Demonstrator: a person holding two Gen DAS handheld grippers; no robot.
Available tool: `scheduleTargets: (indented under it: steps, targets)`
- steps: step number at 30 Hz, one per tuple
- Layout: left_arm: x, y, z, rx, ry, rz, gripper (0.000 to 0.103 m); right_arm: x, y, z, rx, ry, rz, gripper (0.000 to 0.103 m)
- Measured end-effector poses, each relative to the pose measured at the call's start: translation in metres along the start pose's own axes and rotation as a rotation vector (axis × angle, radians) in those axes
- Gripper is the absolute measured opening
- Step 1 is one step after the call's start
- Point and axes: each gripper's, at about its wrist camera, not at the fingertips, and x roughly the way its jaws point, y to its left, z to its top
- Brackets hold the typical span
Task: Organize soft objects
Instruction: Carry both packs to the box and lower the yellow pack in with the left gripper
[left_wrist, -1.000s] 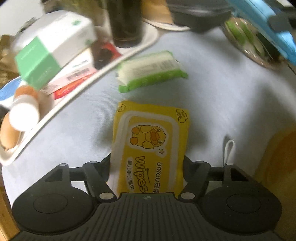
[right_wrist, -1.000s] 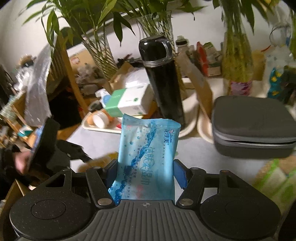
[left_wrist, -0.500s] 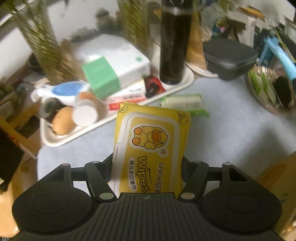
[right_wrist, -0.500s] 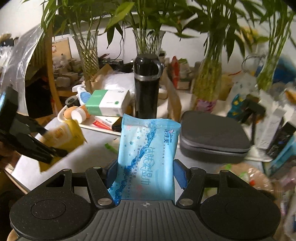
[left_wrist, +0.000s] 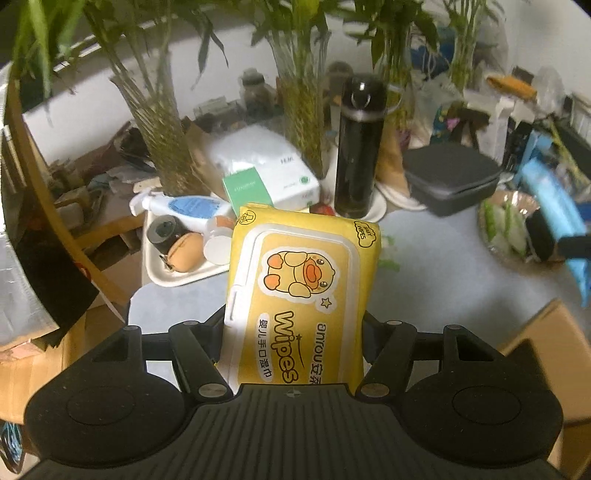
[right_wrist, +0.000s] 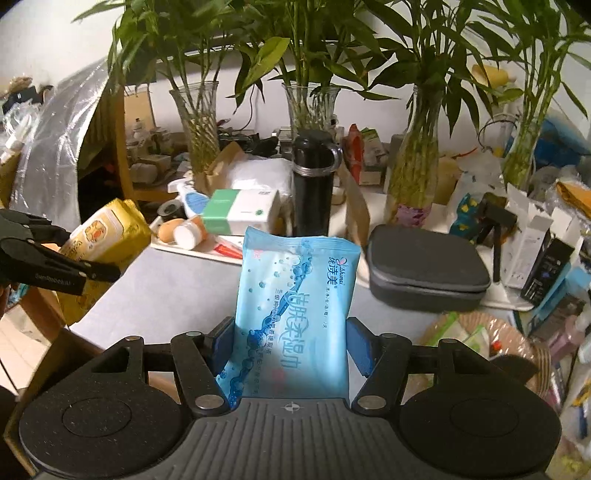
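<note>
The left gripper (left_wrist: 295, 332) had its jaws clamped across the width of a yellow pack of baby wipes (left_wrist: 301, 291), pressing on both long edges near the pack's lower end, so the pack stood up lengthwise out of the jaws with its duck-printed flip lid facing the camera. The right gripper (right_wrist: 291, 347) held a light blue pack of wet wipes (right_wrist: 295, 306) the same way, its blue pads (right_wrist: 360, 345) squeezing the two sides low down. Gripping such soft packs across their narrow width probably kept them from sagging or sliding out.

In the right wrist view the yellow pack appeared again at far left, carried clear of the pale grey tabletop (right_wrist: 184, 284) near its left edge. Both packs hung in the air, neither resting on anything.

Beyond them, a white tray (left_wrist: 162, 280) held a green-and-white box (left_wrist: 273, 184), a spray bottle (left_wrist: 184, 208), a small white jar (left_wrist: 218, 249) and a black flask (left_wrist: 358, 147). A dark grey zip case (right_wrist: 424, 273) sat to the right, and a woven basket (right_wrist: 476, 343) with green-striped packets lay at the table's right edge, likely a place for gathering soft items. A cardboard box (left_wrist: 546, 332) edge showed just beside the table, another possible destination. Vases of bamboo (right_wrist: 306, 99) stood behind.
</note>
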Motion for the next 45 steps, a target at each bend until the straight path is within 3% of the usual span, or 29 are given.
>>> scheduleTargets:
  steps: [7, 17, 27, 30, 35, 38, 45]
  targets:
    - [-0.045, -0.004, -0.01, -0.055, -0.023, -0.069, 0.065, -0.024, 0.008, -0.012, 0.002, -0.003, 0.019, 0.066]
    - [-0.077, -0.017, -0.034, -0.086, 0.005, -0.151, 0.065, -0.051, 0.018, -0.027, -0.007, -0.01, 0.047, 0.066]
    - [-0.084, -0.033, -0.049, -0.121, 0.1, -0.227, 0.065, -0.067, 0.024, -0.036, -0.014, -0.018, 0.066, 0.066]
    - [-0.077, -0.036, -0.052, -0.121, 0.137, -0.282, 0.066, -0.072, 0.027, -0.039, -0.016, -0.02, 0.071, 0.066]
    - [-0.081, -0.049, -0.063, 0.006, 0.077, -0.269, 0.068, -0.077, 0.025, -0.046, -0.017, -0.018, 0.078, 0.066]
    - [-0.09, -0.044, -0.065, -0.015, 0.047, -0.297, 0.068, -0.081, 0.024, -0.051, -0.008, -0.018, 0.082, 0.066]
    - [-0.11, -0.037, -0.08, -0.046, -0.019, -0.249, 0.068, -0.086, 0.026, -0.064, -0.008, -0.008, 0.09, 0.066]
